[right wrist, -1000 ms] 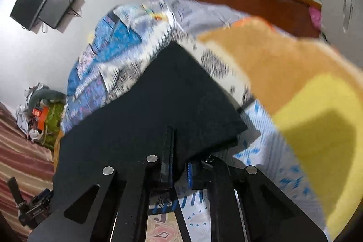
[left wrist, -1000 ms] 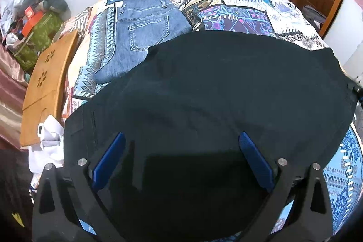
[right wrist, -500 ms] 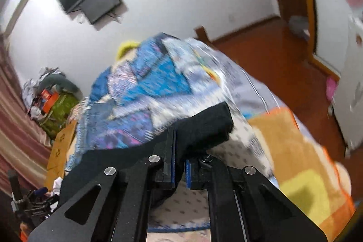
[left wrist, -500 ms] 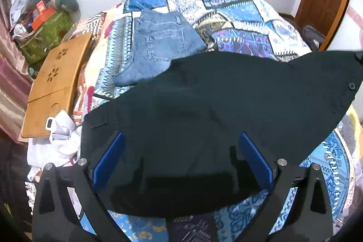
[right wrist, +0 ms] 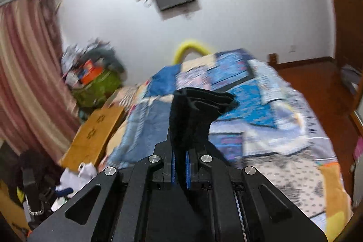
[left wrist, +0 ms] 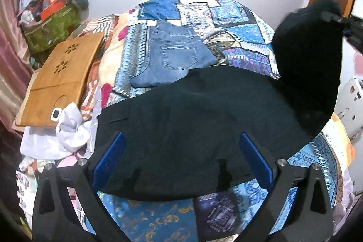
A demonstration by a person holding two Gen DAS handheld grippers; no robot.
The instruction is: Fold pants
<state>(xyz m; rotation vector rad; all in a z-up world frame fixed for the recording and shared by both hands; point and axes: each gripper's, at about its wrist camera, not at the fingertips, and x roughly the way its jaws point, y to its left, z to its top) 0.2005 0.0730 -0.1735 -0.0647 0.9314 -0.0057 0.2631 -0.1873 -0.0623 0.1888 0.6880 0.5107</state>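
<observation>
The patchwork bedspread (left wrist: 238, 22) took up most of the view, with the black pants (left wrist: 192, 128) lying across its near end and folded jeans (left wrist: 177, 56) just beyond. Looked like the fold-over step: the right gripper (right wrist: 179, 171) was clamped tight on one bunched end of the pants, lifted well off the bed. The left gripper (left wrist: 181, 165) hung spread wide over the flat part, gripping nothing. Next I'd guess carrying that end across and laying it down square

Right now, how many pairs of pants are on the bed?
2: black pants spread nearest, one end lifted by the right gripper; folded jeans behind them. Others may be hidden.
</observation>
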